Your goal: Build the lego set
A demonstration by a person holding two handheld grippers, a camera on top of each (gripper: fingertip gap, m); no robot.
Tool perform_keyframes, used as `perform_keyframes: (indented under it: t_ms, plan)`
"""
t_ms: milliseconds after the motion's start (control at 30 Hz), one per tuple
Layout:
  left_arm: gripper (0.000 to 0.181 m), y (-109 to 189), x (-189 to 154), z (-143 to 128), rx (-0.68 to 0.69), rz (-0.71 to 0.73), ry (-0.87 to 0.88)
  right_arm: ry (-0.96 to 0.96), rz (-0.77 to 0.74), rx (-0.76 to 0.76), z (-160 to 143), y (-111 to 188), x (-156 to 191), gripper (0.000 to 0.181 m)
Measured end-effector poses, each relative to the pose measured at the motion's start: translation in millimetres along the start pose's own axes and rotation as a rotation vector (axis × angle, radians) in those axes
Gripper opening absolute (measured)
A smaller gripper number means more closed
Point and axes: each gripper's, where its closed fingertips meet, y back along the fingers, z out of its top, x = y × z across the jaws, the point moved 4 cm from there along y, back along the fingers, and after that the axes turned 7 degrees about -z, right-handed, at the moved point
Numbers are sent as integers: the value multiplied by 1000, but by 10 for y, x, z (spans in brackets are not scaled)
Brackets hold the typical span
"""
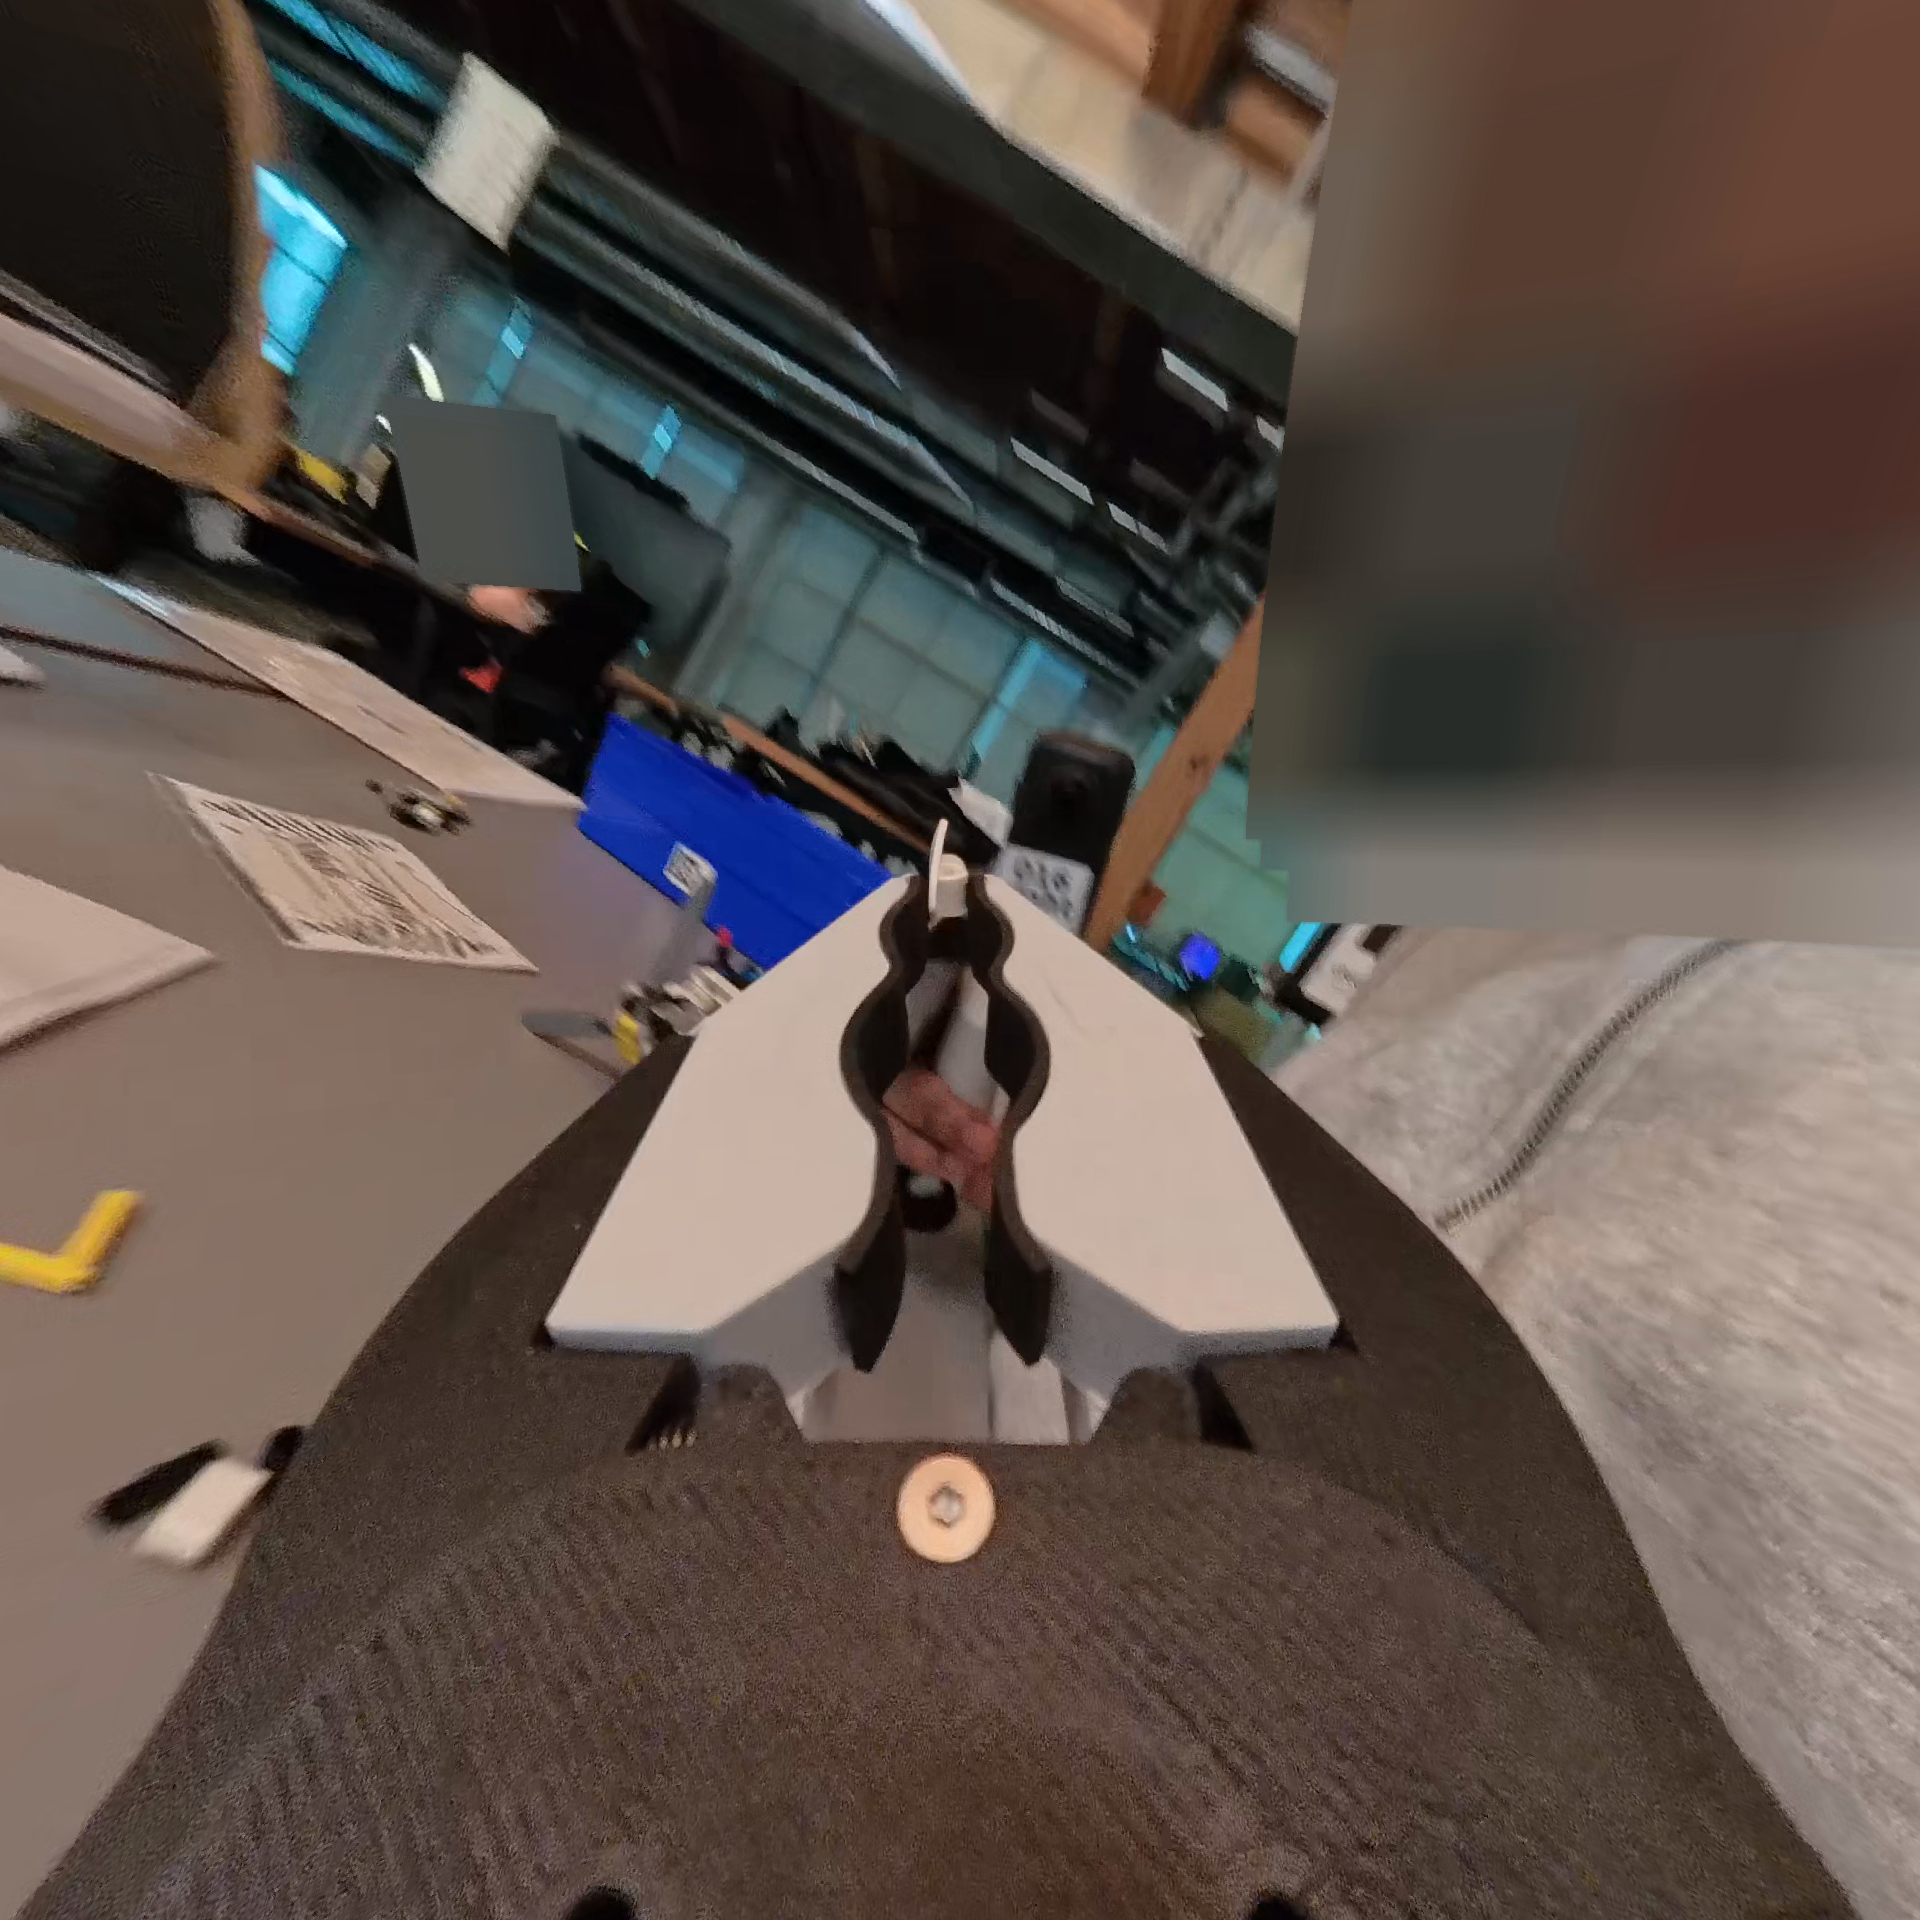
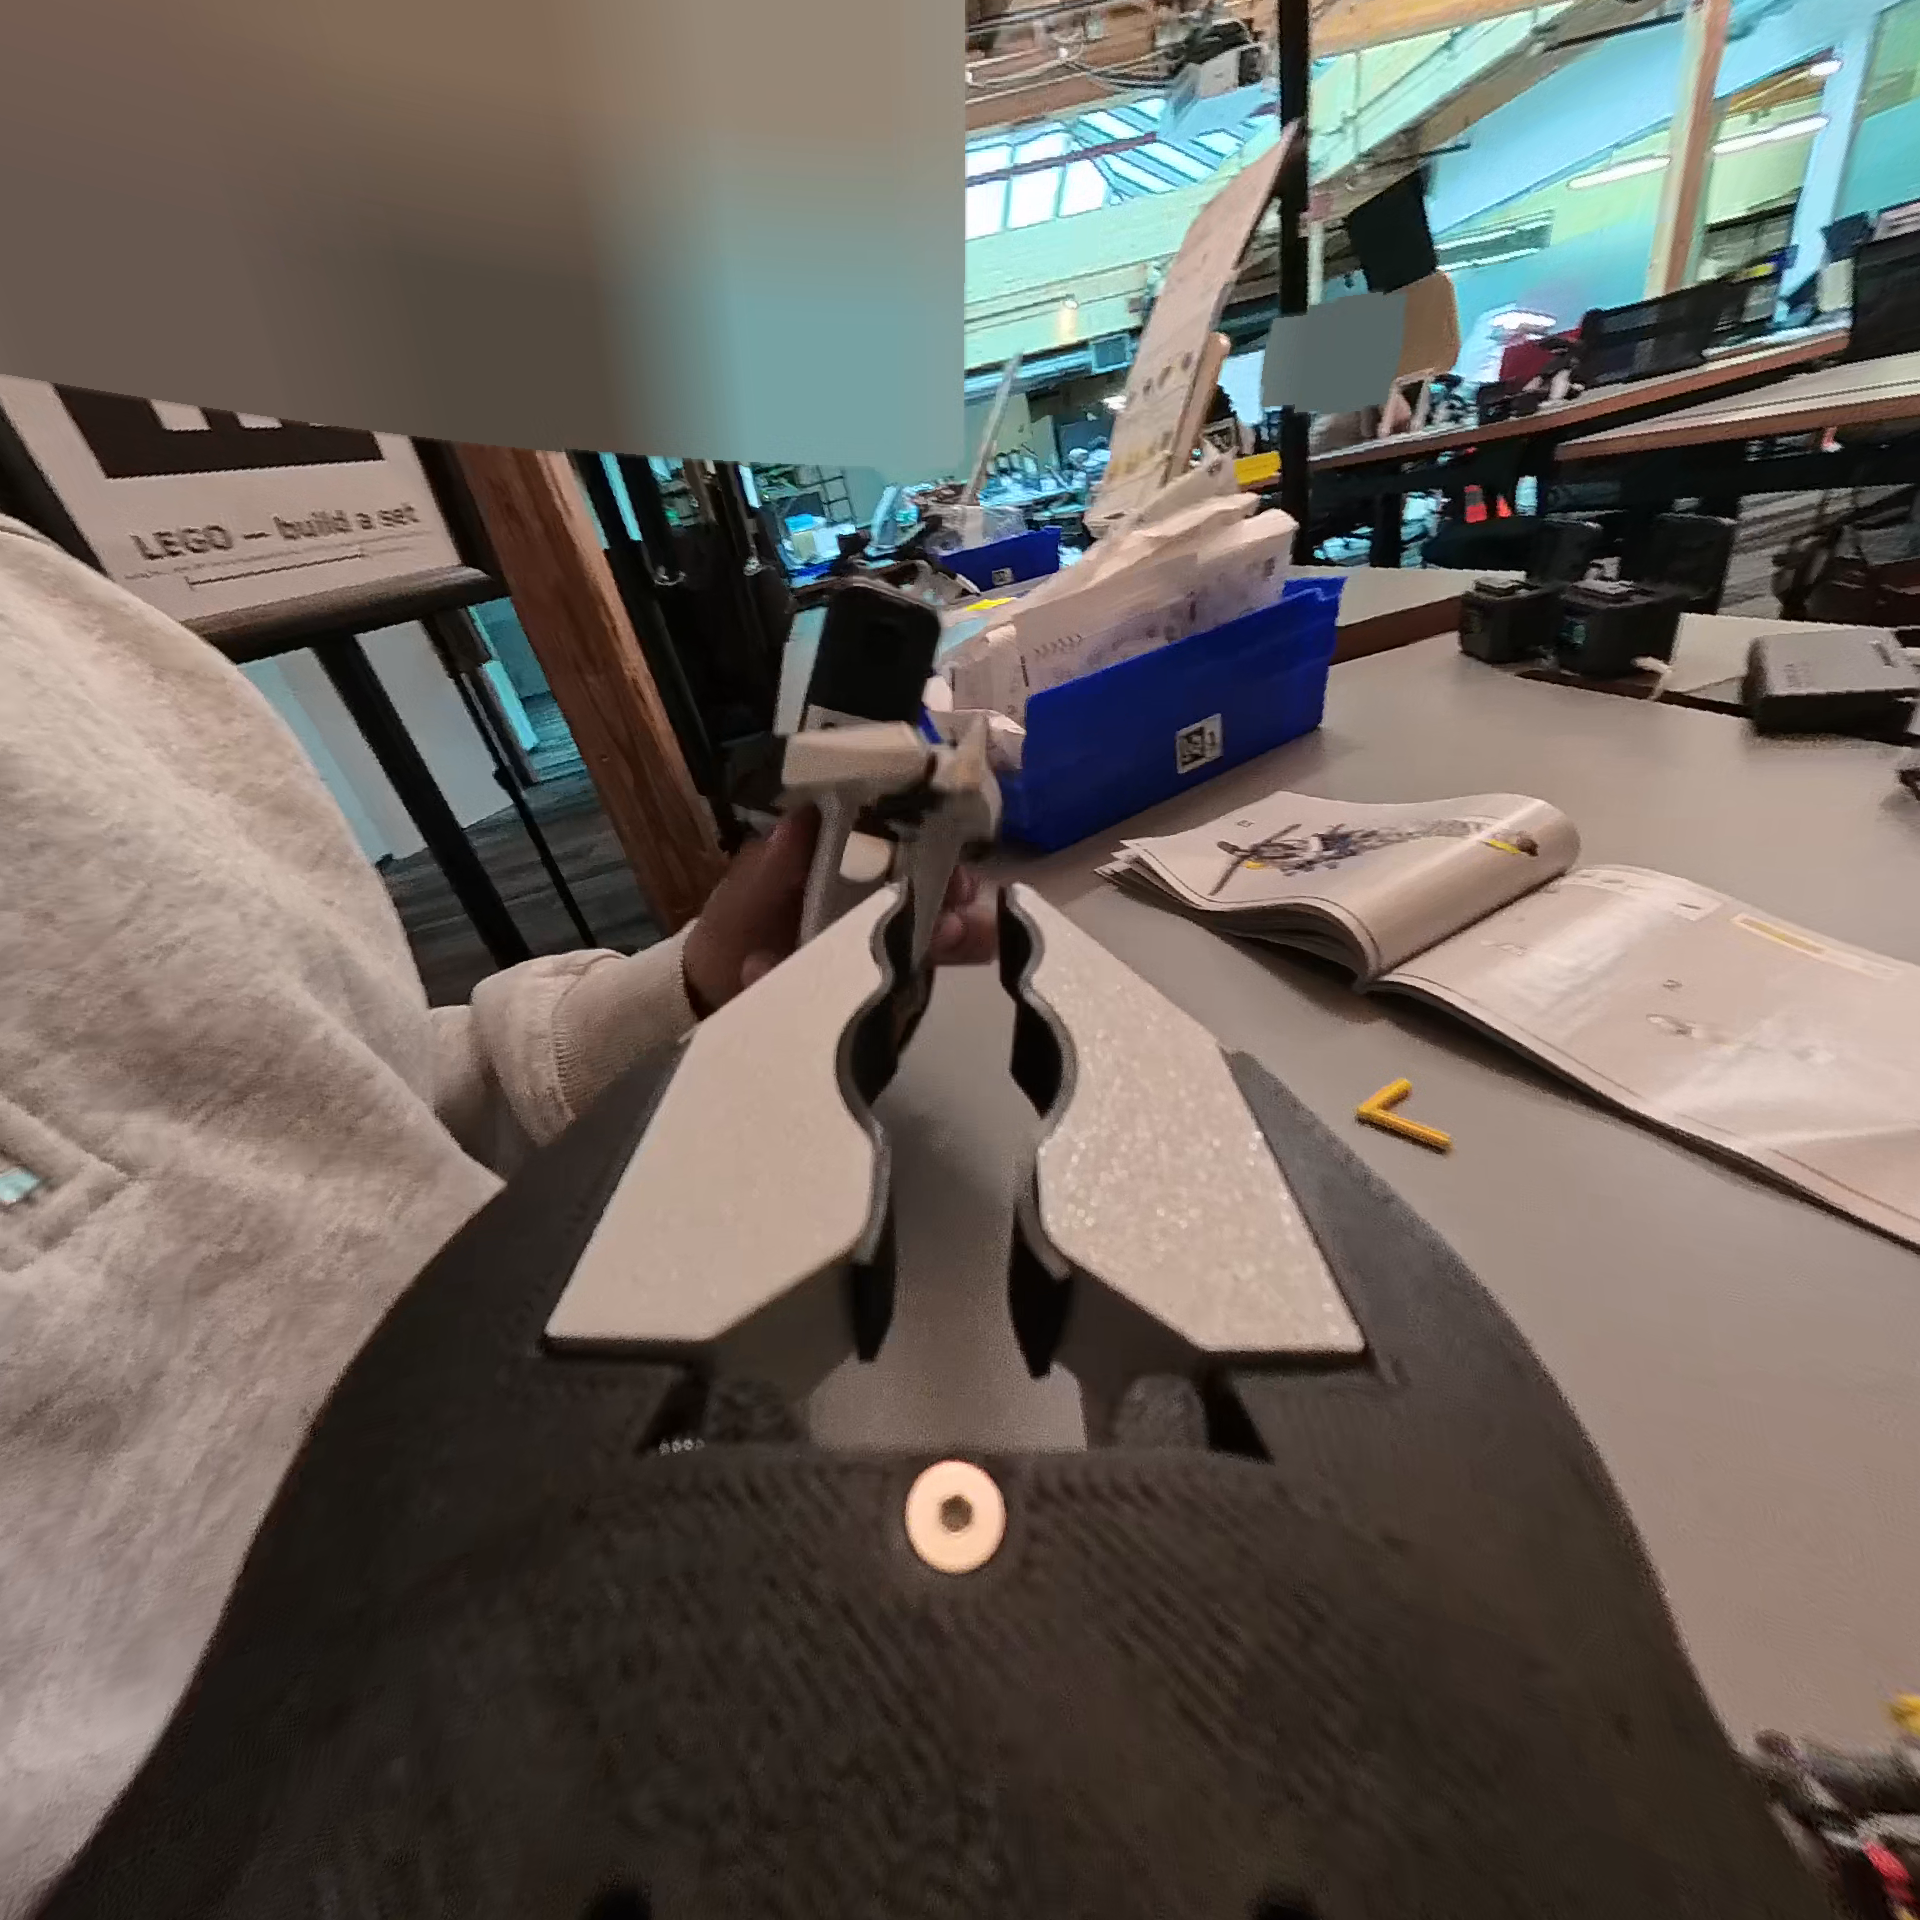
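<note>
The left gripper (image 1: 943, 904) pinches a small white piece (image 1: 943, 878) at its tips, the right gripper (image 2: 951, 909) gapes empty, and the light, stiff yellow elbow (image 2: 1403, 1115) at 3 o'clock looks easiest gripped across one arm.

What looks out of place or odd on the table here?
A single yellow angled piece lies alone on the grey table, apart from the open booklet. The blue bin is overfilled with papers. Nothing looks spilled or damaged.
</note>
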Motion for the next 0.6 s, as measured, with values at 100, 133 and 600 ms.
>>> perform_keyframes:
  t_ms: [100,133,600]
  plan:
    - [4,308,219,276,-127,171,-51,64,-171,106,-82,-41,-166,15]
    - [4,402,322,334,-125,254,-97,107,-269,175,-125,-37,-259,9]
    - [5,776,965,894,-97,443,-181,802,-325,568,241,-553,-644,38]
